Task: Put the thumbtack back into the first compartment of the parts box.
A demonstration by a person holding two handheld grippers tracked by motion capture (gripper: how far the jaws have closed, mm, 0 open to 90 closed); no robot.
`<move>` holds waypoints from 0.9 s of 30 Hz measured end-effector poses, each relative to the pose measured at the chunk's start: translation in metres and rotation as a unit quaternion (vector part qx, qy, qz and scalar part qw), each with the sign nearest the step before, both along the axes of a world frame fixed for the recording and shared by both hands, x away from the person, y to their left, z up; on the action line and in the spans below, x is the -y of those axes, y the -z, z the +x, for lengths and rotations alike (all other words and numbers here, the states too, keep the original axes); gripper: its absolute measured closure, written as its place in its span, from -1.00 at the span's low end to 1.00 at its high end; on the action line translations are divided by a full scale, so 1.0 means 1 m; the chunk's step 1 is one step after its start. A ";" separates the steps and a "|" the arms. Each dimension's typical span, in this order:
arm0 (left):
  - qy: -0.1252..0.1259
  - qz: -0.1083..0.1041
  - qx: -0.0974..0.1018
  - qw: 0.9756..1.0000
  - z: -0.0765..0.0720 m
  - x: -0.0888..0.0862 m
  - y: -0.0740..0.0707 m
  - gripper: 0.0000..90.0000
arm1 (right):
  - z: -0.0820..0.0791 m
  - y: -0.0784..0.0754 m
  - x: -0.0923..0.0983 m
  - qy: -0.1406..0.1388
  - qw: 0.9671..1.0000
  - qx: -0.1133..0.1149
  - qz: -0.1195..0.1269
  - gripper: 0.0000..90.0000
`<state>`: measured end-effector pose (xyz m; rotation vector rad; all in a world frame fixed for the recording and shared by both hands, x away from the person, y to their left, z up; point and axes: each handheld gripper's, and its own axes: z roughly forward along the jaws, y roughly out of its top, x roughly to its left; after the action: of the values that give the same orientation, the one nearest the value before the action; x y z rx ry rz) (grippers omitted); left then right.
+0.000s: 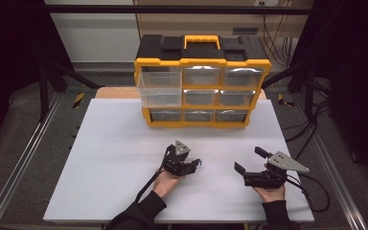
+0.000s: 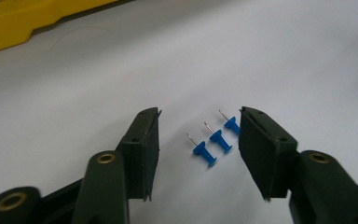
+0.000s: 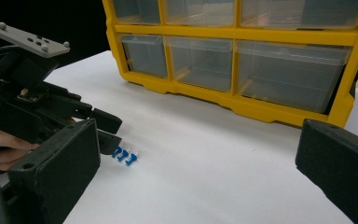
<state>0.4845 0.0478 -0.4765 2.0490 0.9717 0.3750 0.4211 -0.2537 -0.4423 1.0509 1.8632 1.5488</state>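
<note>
Three blue pushpins (image 2: pixel 214 140) lie side by side on the white board (image 1: pixel 115 163), points aimed away in the left gripper view. My left gripper (image 2: pixel 200 112) is lowered over them, its jaws partly apart with the pins between; the nearest pin sits right beside one pad, the other pad stands clear. In the high view this gripper (image 1: pixel 196 163) is near the board's middle front. The right gripper view shows the pushpins (image 3: pixel 125 155) at the left gripper's (image 3: pixel 114 135) tips. My right gripper (image 1: pixel 249 159) rests to the right, jaws wide with nothing between them (image 3: pixel 196 135).
A yellow and black drawer organizer (image 1: pixel 202 81) with clear drawers stands at the board's far edge; its top-left drawer (image 1: pixel 160 88) is pulled out. Metal rails run along both sides, and cables lie on the floor at the right (image 1: pixel 311 191).
</note>
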 end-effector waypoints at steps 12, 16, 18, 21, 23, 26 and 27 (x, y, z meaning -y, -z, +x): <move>-0.011 0.006 -0.014 1.000 0.000 0.004 0.005 0.49 | 0.000 0.000 0.000 0.002 1.000 0.000 -0.001 -0.99; -0.013 0.008 -0.015 1.000 0.000 0.005 0.006 0.58 | 0.000 0.000 0.000 0.002 1.000 -0.001 0.000 -0.99; -0.013 0.008 -0.016 1.000 -0.001 0.006 0.006 0.62 | 0.000 0.000 0.000 0.002 1.000 -0.001 0.000 -0.99; -0.014 0.013 -0.012 1.000 -0.001 0.007 0.007 0.67 | 0.000 0.000 0.000 0.002 1.000 -0.002 0.000 -0.99; -0.015 0.013 -0.012 1.000 -0.001 0.007 0.007 0.71 | 0.000 0.000 0.000 0.002 1.000 -0.002 0.001 -0.99; -0.015 0.015 -0.012 1.000 -0.001 0.007 0.007 0.76 | 0.000 0.000 0.000 0.002 1.000 -0.002 0.000 -0.99; -0.016 0.016 -0.012 1.000 -0.001 0.007 0.007 0.77 | 0.000 0.000 0.000 0.003 1.000 -0.002 -0.001 -0.99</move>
<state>0.4832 0.0408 -0.4835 2.0736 1.0190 0.3859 0.4213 -0.2540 -0.4422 1.0576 1.8621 1.5431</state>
